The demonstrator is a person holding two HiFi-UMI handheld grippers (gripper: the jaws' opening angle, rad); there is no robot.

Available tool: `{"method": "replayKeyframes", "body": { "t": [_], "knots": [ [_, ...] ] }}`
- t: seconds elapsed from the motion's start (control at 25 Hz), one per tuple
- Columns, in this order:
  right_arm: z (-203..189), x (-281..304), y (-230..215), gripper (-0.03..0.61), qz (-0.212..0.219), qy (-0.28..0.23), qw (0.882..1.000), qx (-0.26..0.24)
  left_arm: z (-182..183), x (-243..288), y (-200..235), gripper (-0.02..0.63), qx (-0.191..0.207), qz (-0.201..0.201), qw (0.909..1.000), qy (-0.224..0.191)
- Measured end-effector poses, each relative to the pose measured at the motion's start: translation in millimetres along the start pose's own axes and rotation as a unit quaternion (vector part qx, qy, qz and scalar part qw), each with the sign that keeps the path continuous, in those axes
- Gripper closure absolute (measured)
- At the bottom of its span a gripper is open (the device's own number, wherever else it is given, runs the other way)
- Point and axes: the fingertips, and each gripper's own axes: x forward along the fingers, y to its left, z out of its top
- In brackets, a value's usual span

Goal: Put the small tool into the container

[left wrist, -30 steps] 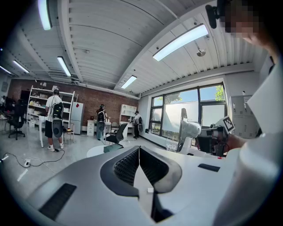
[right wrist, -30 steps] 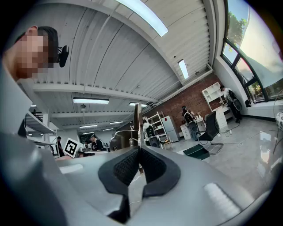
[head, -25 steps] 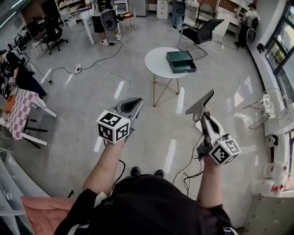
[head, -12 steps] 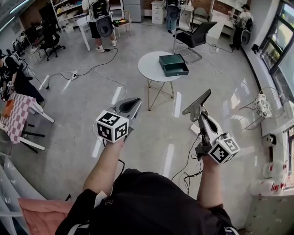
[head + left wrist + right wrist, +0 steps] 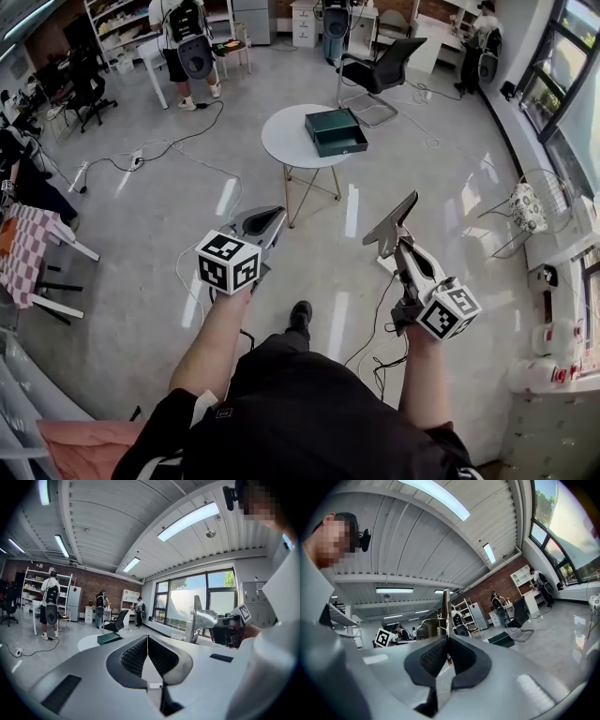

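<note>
A dark green open container (image 5: 335,131) lies on a round white table (image 5: 281,150) some way ahead across the floor; the same container (image 5: 108,638) shows small in the left gripper view and as a container (image 5: 502,640) in the right gripper view. My right gripper (image 5: 403,248) is shut on the small tool (image 5: 392,223), a flat metal blade that sticks out past the jaws. That tool (image 5: 446,606) is seen edge-on in the right gripper view. My left gripper (image 5: 270,220) is held at waist height, shut and empty.
A black office chair (image 5: 375,70) stands behind the table. Cables (image 5: 178,141) trail over the grey floor to the left. A person with a backpack (image 5: 183,42) stands at the far left, another by the desks (image 5: 483,37). A checkered table (image 5: 23,244) is at the left edge.
The round table and green container have drawn closer and slid left in the head view. Both grippers keep their pose, the right one still holding the tool.
</note>
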Motion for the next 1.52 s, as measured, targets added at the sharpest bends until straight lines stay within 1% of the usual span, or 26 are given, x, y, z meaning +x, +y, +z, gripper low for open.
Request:
{"method": "replayKeyframes", "body": {
  "t": [0.16,0.4,0.48,0.56,0.64,0.72,0.8,0.88,0.96,1.08,1.32,1.44,1.52],
  "knots": [
    [-0.7,7.3,-28.0,0.566,-0.017,0.014,1.0,0.002,-3.3,38.9,11.5,0.604,-0.012,-0.011,0.9998,0.005],
    [9.3,31.2,-87.8,0.565,-0.053,0.031,0.998,0.006,0.1,119.1,36.5,0.603,-0.027,-0.041,0.9988,0.009],
    [13.2,48.1,-109.2,0.565,-0.064,0.038,0.997,0.007,4.5,145.9,53.7,0.603,-0.029,-0.043,0.9986,0.009],
    [14.3,67.7,-128.6,0.565,-0.071,0.051,0.996,0.013,7.0,173.4,74.7,0.604,-0.041,-0.042,0.9982,0.009],
    [14.5,87.2,-144.8,0.565,-0.074,0.068,0.995,0.018,9.4,198.0,93.3,0.604,-0.054,-0.042,0.9976,0.009],
    [16.5,111.4,-160.0,0.565,-0.074,0.08,0.994,0.022,14.0,216.3,112.7,0.603,-0.058,-0.039,0.9975,0.009],
    [19.8,139.8,-169.1,0.565,-0.066,0.086,0.994,0.026,18.6,228.5,133.8,0.603,-0.06,-0.034,0.9976,0.007],
    [22.1,167.0,-170.2,0.565,-0.049,0.094,0.994,0.02,21.8,235.6,154.9,0.604,-0.065,-0.025,0.9976,0.005],
    [22.3,192.9,-170.5,0.565,-0.03,0.101,0.994,0.016,25.6,239.6,177.6,0.603,-0.068,-0.011,0.9976,0.003],
    [16.7,221.3,-175.1,0.565,-0.012,0.115,0.993,0.024,28.4,239.7,202.6,0.603,-0.077,0.01,0.997,0.001],
    [20.1,258.0,-207.4,0.565,0.018,0.127,0.991,0.039,25.4,249.0,225.5,0.604,-0.088,0.047,0.995,0.005],
    [24.9,275.0,-230.0,0.565,0.032,0.126,0.99,0.046,22.2,266.2,226.8,0.604,-0.088,0.058,0.9943,0.013],
    [29.4,284.9,-249.1,0.565,0.048,0.127,0.99,0.05,23.9,283.3,224.9,0.603,-0.085,0.067,0.994,0.017]
  ]
}}
